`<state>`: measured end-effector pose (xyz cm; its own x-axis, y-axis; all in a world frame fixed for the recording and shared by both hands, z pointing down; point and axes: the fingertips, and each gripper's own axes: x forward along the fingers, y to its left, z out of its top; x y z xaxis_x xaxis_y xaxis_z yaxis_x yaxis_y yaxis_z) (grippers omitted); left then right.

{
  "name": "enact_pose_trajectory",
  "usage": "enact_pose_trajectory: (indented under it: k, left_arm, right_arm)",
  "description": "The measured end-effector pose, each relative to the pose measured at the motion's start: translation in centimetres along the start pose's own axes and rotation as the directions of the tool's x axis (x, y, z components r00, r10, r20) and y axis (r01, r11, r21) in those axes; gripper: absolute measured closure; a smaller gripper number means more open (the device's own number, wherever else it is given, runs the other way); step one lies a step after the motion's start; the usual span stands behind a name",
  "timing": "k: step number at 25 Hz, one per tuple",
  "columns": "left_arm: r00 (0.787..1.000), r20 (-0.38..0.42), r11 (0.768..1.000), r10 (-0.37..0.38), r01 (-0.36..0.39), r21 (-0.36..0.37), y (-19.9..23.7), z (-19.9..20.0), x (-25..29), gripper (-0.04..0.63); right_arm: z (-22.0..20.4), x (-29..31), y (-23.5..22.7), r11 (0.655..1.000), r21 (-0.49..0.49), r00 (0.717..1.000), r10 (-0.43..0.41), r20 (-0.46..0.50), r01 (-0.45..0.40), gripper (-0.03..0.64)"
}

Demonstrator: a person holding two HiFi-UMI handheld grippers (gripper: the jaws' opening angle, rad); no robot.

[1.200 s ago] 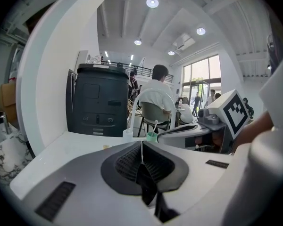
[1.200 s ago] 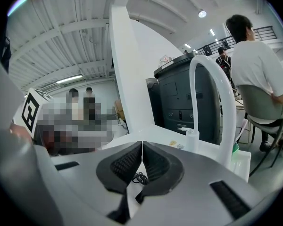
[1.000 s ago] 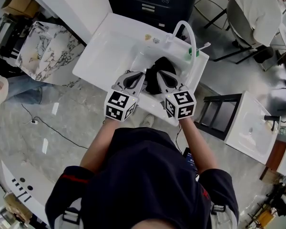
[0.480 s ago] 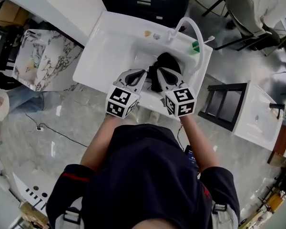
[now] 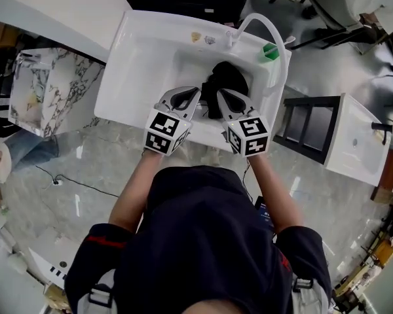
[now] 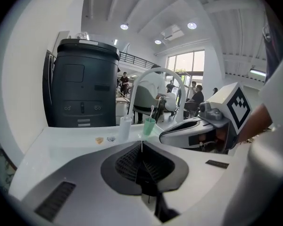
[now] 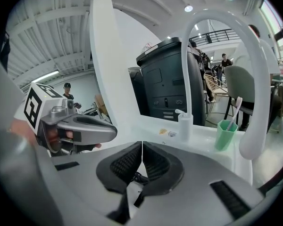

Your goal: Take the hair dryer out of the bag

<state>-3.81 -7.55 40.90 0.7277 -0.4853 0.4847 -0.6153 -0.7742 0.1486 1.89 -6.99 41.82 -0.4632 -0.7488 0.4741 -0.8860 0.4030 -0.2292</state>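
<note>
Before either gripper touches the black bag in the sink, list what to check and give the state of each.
1. Black fabric bag lying in the white sink: ok.
2. Left gripper jaws apart for a grasp: not ok, shut and empty.
3. Right gripper jaws apart for a grasp: not ok, shut and empty.
4. Hair dryer in sight: cannot tell, only the bag shows.
5. Green plastic cup clear of the bag: ok, on the rim beside the white curved tap.

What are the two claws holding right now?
Nothing that shows. The left gripper and the right gripper are both shut and empty, near the black bag in the sink.
</note>
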Motion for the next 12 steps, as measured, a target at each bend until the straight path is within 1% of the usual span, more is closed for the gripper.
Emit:
enact_pose_trajectory:
  k: [6,12]
  left_arm:
    - [0.999,-0.035,0.999,-0.036,0.035,-0.019,0.7,-1.7,0.6,0.577]
    - [0.994,-0.063,0.996,-0.091,0.089,-0.023,0.6,-2.9,1.5,0.577]
  right_arm:
    - [-1.7,0.3,-0.8,0.998,0.03,0.998,-0.052,-0.04,0.053,0.581]
    - [-3.2,0.8,-1.1,0.994,0.051,0.992,-0.097,-0.082,0.102,0.581]
